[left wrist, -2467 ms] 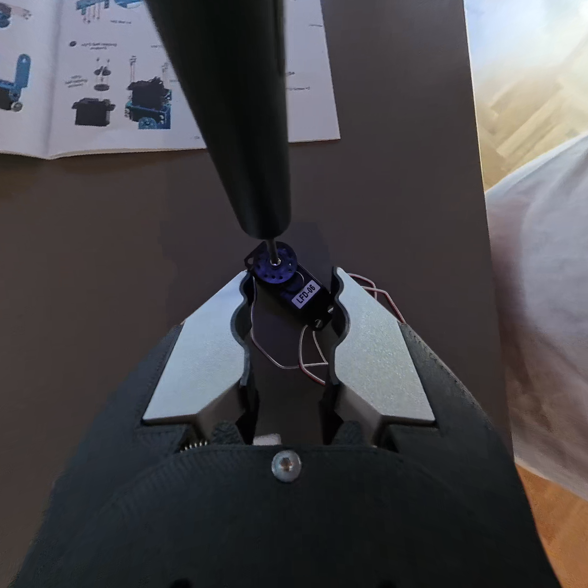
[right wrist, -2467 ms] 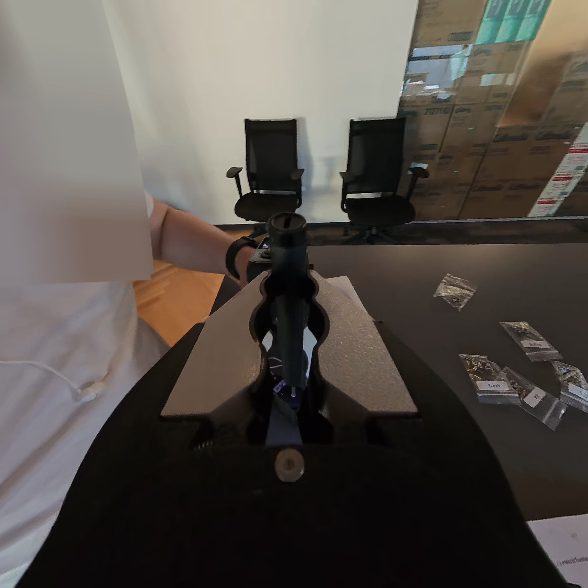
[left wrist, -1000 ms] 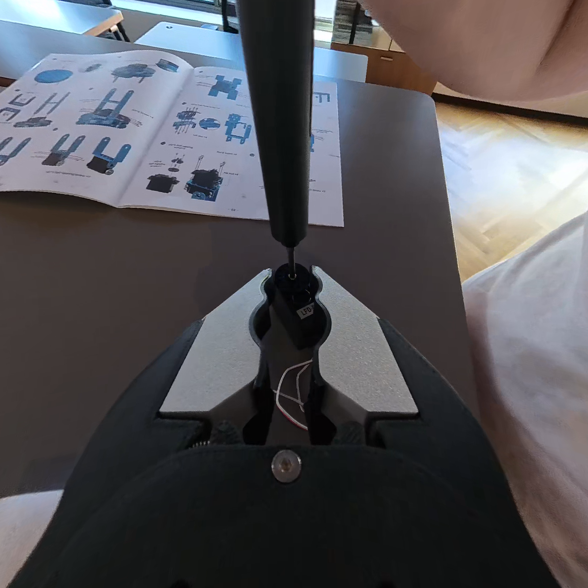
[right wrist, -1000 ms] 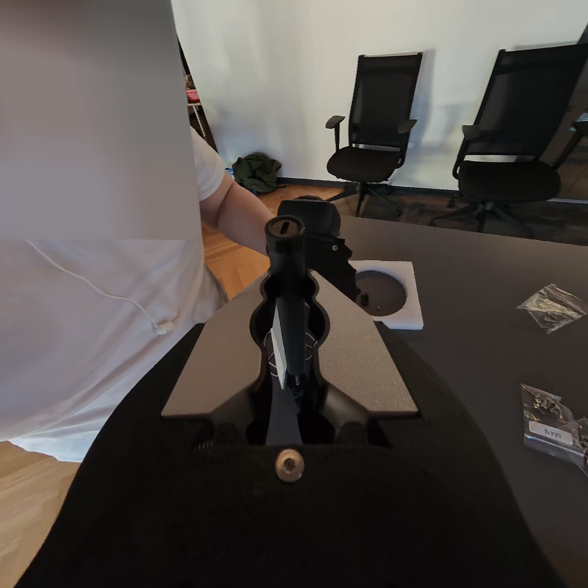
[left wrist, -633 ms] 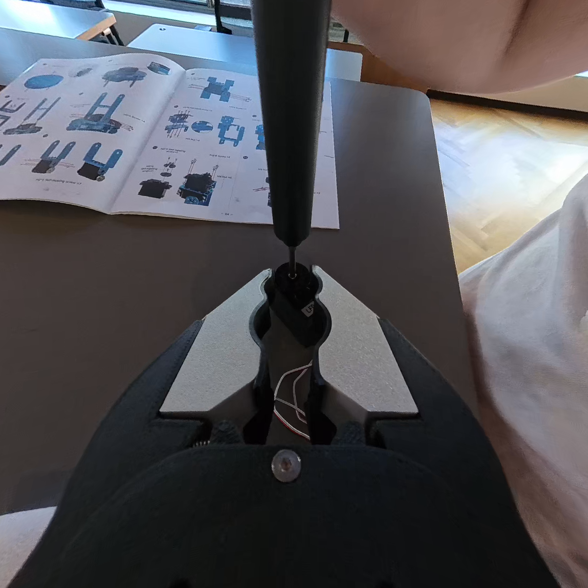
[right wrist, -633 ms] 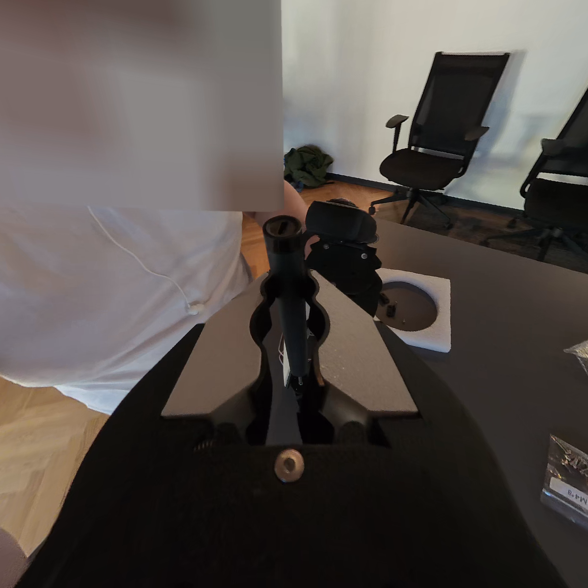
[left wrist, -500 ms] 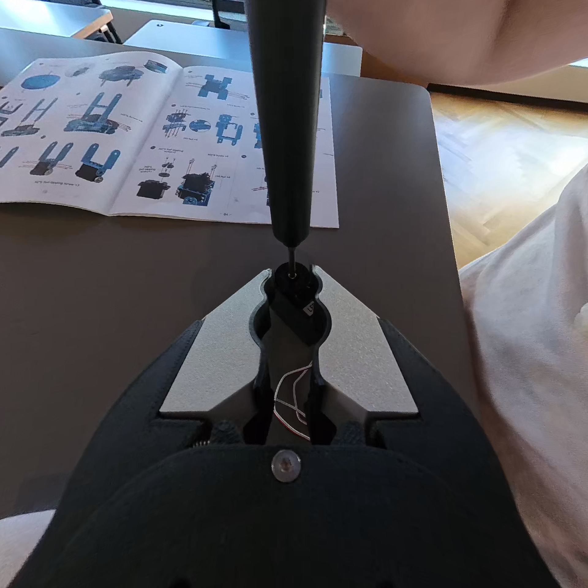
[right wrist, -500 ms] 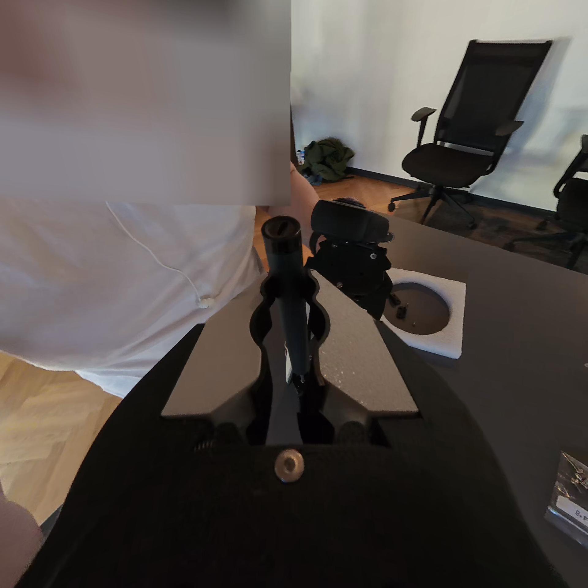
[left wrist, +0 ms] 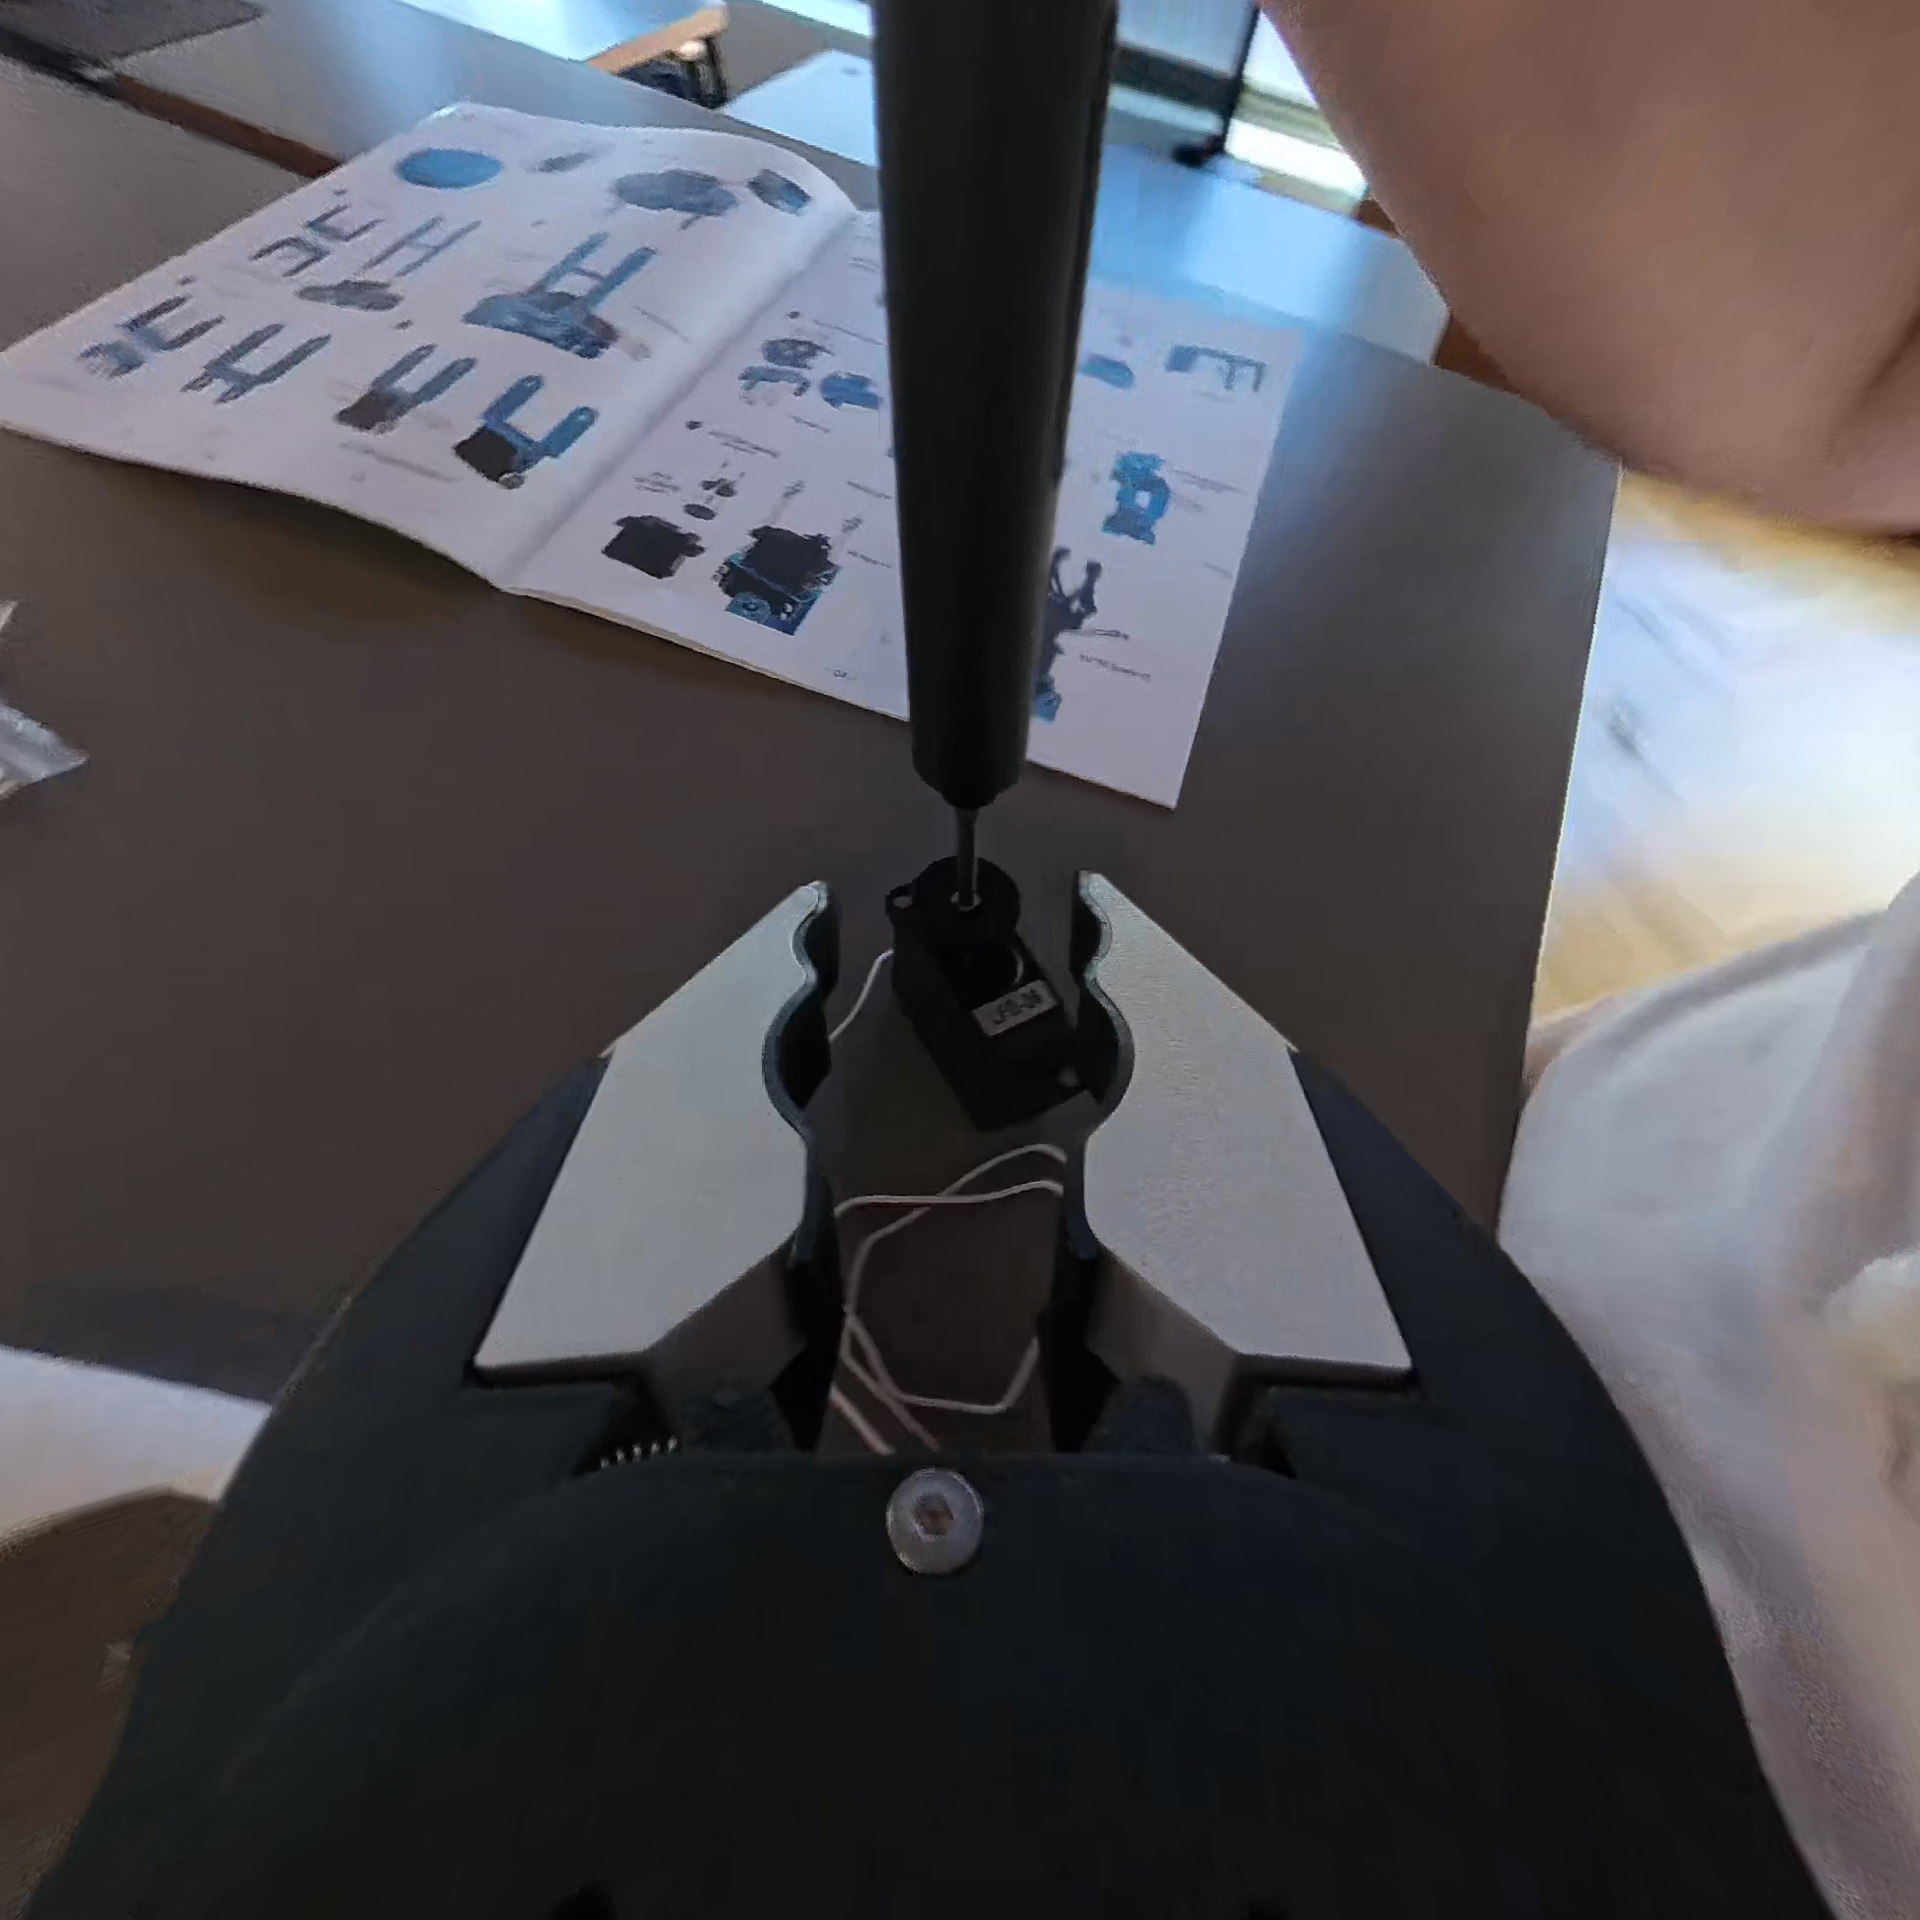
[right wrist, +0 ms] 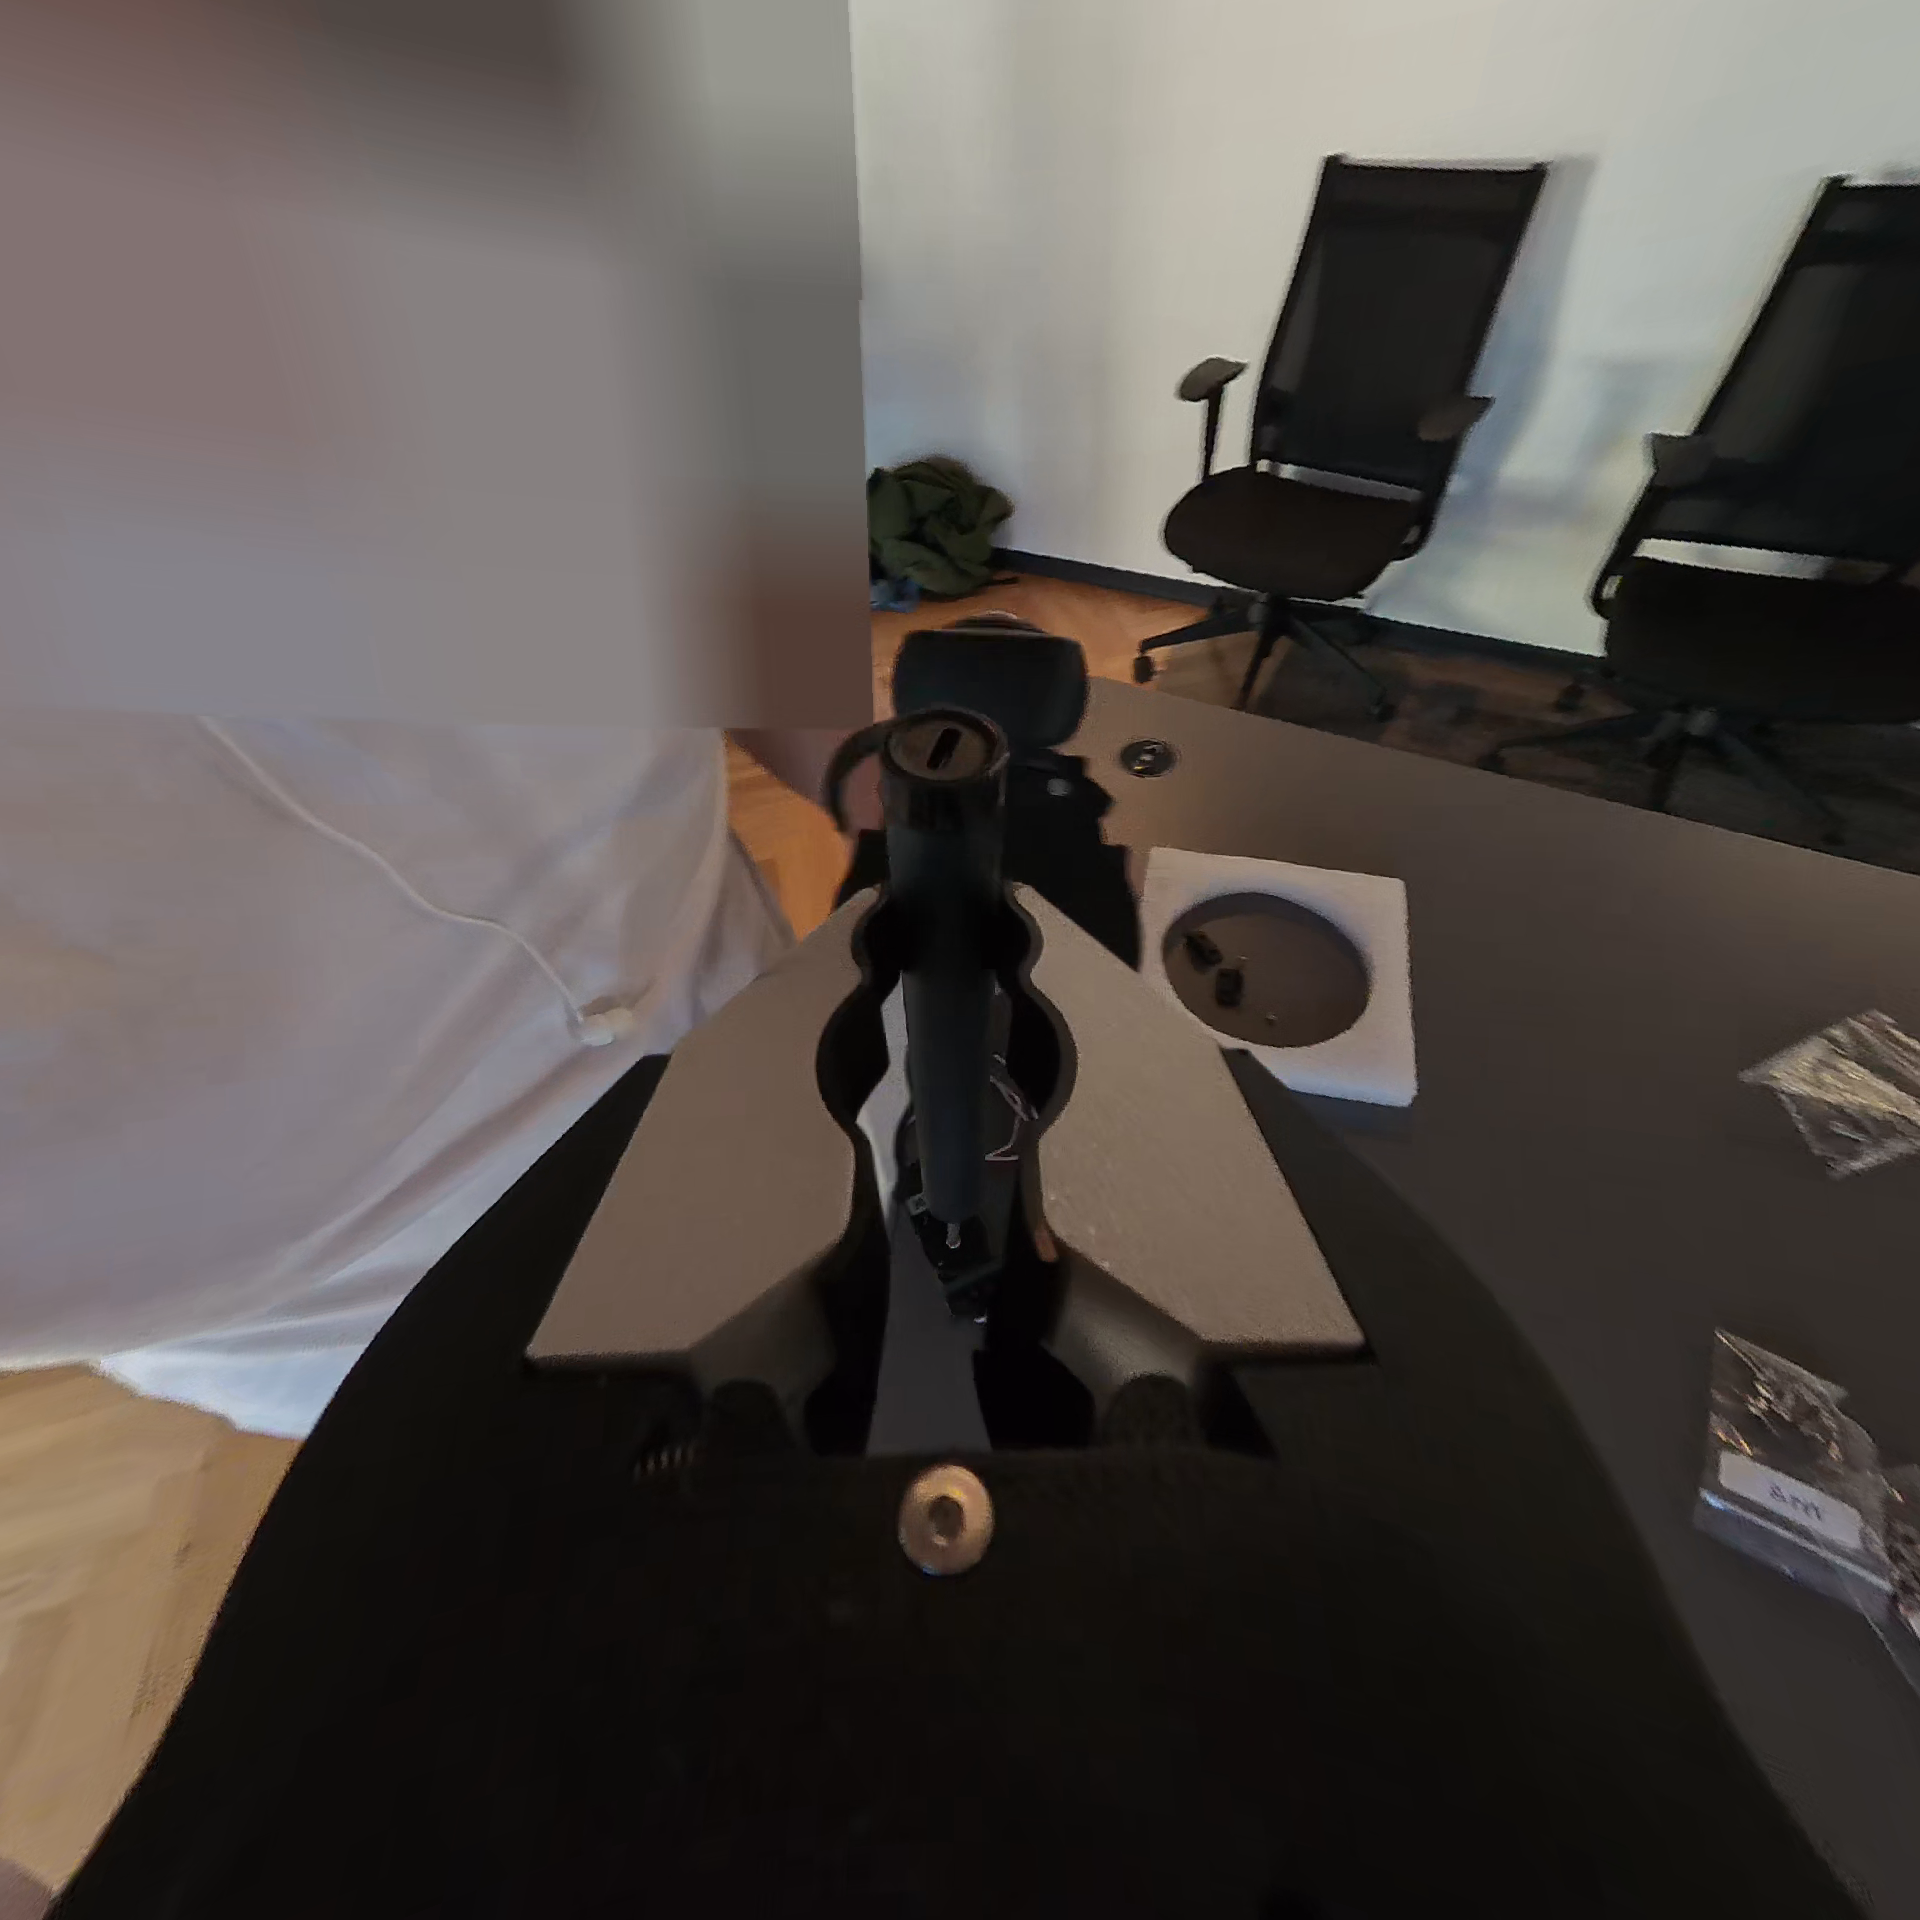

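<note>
My left gripper [left wrist: 951,902] is open around a small black servo [left wrist: 977,1023] that rests on the dark table [left wrist: 312,852]. The servo lies nearer the right finger, and its thin white wires [left wrist: 914,1226] trail back between the fingers. My right gripper [right wrist: 948,914] is shut on a black screwdriver [right wrist: 945,997]. The screwdriver [left wrist: 971,416] comes down from above, and its thin tip sits on the round horn on top of the servo. In the right wrist view the servo [right wrist: 961,1247] shows below the tip, with the left gripper's body [right wrist: 992,675] behind.
An open instruction booklet [left wrist: 623,343] lies beyond the servo. The table's right edge [left wrist: 1558,831] is close, with wood floor past it. A person's arm [left wrist: 1662,260] and white shirt [left wrist: 1714,1247] are on the right. White foam with a round hole [right wrist: 1288,977] and screw bags [right wrist: 1849,1091] lie on the table. About 15 cm separates my left fingertips from my right.
My left gripper has opened and let go of the servo, which it held shut half a second ago. The screwdriver's tip stays on the servo's top. The right gripper still holds the screwdriver.
</note>
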The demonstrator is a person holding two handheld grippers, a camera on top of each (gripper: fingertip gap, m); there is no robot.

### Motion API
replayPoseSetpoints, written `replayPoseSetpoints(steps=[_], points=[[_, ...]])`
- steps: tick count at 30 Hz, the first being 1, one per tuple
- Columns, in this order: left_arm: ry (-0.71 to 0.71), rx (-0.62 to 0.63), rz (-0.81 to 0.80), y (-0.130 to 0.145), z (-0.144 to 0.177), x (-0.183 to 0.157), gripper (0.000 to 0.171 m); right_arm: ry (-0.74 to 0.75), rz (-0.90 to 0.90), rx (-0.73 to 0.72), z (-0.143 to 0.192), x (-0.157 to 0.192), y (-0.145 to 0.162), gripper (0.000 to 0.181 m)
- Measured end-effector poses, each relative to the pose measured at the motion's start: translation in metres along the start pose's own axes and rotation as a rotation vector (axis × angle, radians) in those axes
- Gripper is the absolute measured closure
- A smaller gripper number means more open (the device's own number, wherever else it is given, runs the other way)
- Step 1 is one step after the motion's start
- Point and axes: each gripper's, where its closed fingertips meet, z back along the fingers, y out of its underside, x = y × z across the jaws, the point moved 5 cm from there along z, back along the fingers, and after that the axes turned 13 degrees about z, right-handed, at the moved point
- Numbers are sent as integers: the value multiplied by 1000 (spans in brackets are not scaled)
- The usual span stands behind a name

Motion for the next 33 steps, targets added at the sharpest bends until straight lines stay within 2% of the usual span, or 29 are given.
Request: replayPoseSetpoints(steps=[3, 7, 10, 12, 16, 21, 26, 33], points=[[-117, -44, 107, 2, 1, -7, 132, 96, 1, 9, 1, 3, 0, 166], [-280, -44, 130, 11, -7, -2, 130, 171, 3, 12, 2, 10, -1, 165], [-288, -90, 157, 11, -11, -6, 136, 191, 6, 21, 2, 14, -2, 166], [-308, -133, 139, 8, -10, -9, 149, 195, 12, 29, 2, 17, -2, 166], [-343, -141, 110, 7, -12, -10, 151, 193, 23, 39, 3, 21, -2, 165], [-226, -117, 108, 6, -14, -13, 151, 103, 31, 19, 5, 26, -3, 165], [-154, -76, -43, 7, -17, -18, 151, 19, 11, -10, 10, 21, 0, 165], [-62, -51, -101, 5, -18, -15, 151, -69, 12, -30, 14, 17, 2, 165]])
